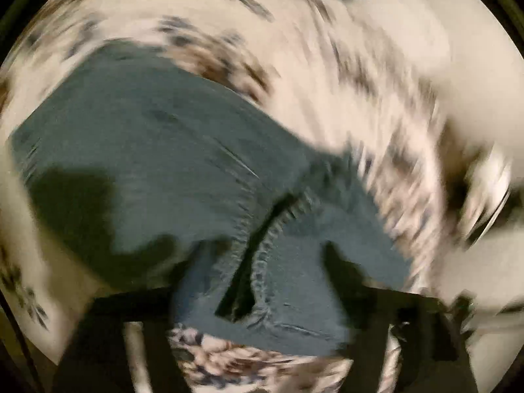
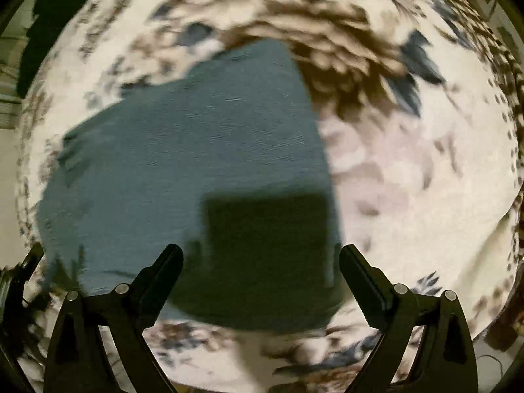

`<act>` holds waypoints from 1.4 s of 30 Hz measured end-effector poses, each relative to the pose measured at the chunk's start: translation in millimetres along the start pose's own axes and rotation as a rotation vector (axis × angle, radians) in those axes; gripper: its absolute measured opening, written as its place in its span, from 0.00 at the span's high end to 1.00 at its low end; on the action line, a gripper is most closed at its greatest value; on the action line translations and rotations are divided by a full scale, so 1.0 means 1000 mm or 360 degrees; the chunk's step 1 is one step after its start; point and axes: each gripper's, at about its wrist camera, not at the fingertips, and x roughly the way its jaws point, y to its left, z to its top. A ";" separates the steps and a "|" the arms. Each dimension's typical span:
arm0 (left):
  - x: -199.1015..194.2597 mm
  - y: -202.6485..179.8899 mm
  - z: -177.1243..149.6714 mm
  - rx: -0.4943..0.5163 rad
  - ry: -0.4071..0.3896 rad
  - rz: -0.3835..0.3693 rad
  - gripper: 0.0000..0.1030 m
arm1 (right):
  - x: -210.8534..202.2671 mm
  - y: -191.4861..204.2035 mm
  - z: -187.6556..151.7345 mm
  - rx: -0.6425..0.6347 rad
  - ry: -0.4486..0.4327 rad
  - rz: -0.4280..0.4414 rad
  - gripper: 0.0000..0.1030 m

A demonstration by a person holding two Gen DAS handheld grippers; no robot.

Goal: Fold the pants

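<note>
On floral bedspread [image 2: 409,180]: teal pants [image 2: 196,150], both claws empty.

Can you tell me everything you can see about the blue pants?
The teal-blue fabric pants lie spread on a cream bedcover with brown and blue flowers. The cloth looks soft and woven, mostly flat with light wrinkles. In the left wrist view the pants show a gathered, puckered edge and a dark slit between layers near the camera. Both views are blurred. The right gripper is open above the pants, its square shadow falling on them. The left gripper is open too; whether it touches them is unclear.
</note>
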 end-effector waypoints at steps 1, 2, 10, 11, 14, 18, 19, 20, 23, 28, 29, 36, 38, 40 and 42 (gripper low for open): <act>-0.014 0.022 0.003 -0.0118 -0.0073 -0.0035 0.09 | -0.004 0.007 -0.001 -0.0001 0.0001 0.0036 0.05; -0.021 0.041 0.006 -0.0225 -0.0129 -0.0030 0.09 | -0.007 0.016 -0.002 -0.0001 0.0004 0.0068 0.05; -0.017 0.204 0.029 -0.1071 -0.0379 -0.0060 0.13 | 0.023 0.095 -0.008 -0.0073 0.0137 0.0148 0.05; -0.012 0.204 0.031 -0.1064 -0.0392 -0.0060 0.18 | 0.029 0.101 -0.006 -0.0080 0.0141 0.0143 0.05; -0.015 0.186 0.050 -0.0858 -0.0456 0.0002 0.56 | 0.039 0.110 -0.009 -0.0081 0.0154 0.0124 0.05; -0.018 0.170 0.056 -0.0683 -0.0518 0.0050 0.60 | 0.059 0.114 -0.015 -0.0068 0.0199 0.0094 0.05; -0.011 0.176 0.058 -0.0727 -0.0495 0.0047 0.46 | 0.062 0.113 -0.017 -0.0083 0.0210 0.0075 0.05; 0.000 0.186 0.061 -0.0781 -0.0444 -0.0017 0.37 | 0.064 0.114 -0.017 -0.0092 0.0217 0.0064 0.05; 0.012 0.203 0.066 -0.0814 -0.0439 -0.0102 0.34 | 0.069 0.115 -0.018 -0.0121 0.0228 0.0042 0.05; -0.031 0.145 0.079 -0.0505 -0.0583 -0.0062 0.74 | 0.069 0.112 -0.015 -0.0114 0.0209 0.0078 0.05; -0.041 0.129 0.079 -0.0432 -0.0615 -0.0062 0.74 | 0.068 0.110 -0.015 -0.0100 0.0207 0.0097 0.05; -0.092 -0.051 0.048 0.0322 -0.0643 -0.0277 0.75 | 0.048 0.077 -0.013 -0.0046 0.0139 0.0202 0.05; -0.073 -0.102 0.026 0.0508 -0.0554 -0.0312 0.75 | 0.032 0.051 -0.013 0.0025 0.0103 0.0218 0.05; -0.042 -0.142 -0.003 0.0683 -0.0443 -0.0231 0.75 | 0.016 0.024 -0.011 0.0088 0.0064 0.0201 0.05; 0.000 -0.172 -0.029 0.0787 -0.0300 -0.0152 0.75 | -0.003 -0.010 -0.007 0.0150 0.0023 0.0155 0.05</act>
